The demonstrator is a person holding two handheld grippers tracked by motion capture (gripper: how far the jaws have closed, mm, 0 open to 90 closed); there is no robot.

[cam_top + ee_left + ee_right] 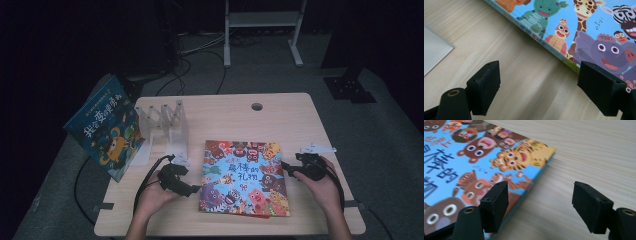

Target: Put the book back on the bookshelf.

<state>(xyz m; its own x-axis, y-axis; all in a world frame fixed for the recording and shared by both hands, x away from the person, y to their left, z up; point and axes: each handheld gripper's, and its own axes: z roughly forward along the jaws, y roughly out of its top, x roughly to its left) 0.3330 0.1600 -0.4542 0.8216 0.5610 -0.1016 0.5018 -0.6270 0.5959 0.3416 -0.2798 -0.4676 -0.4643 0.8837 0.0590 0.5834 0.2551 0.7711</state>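
A picture book (244,177) with cartoon animals on a blue cover lies flat on the wooden table (285,117), near the front middle. My left gripper (196,189) is low at the book's left edge. In the left gripper view it (540,87) stands open over bare wood, with one jaw above the book's (584,27) edge. My right gripper (286,167) is at the book's right edge. In the right gripper view it (540,203) is open, one jaw over the cover (461,162), the other over the table. Nothing is held.
A clear zigzag book rack (167,125) stands at the table's left, and its flat base (434,50) shows in the left gripper view. A second blue picture book (106,127) leans tilted off the table's left edge. A cable hole (257,106) lies at the back.
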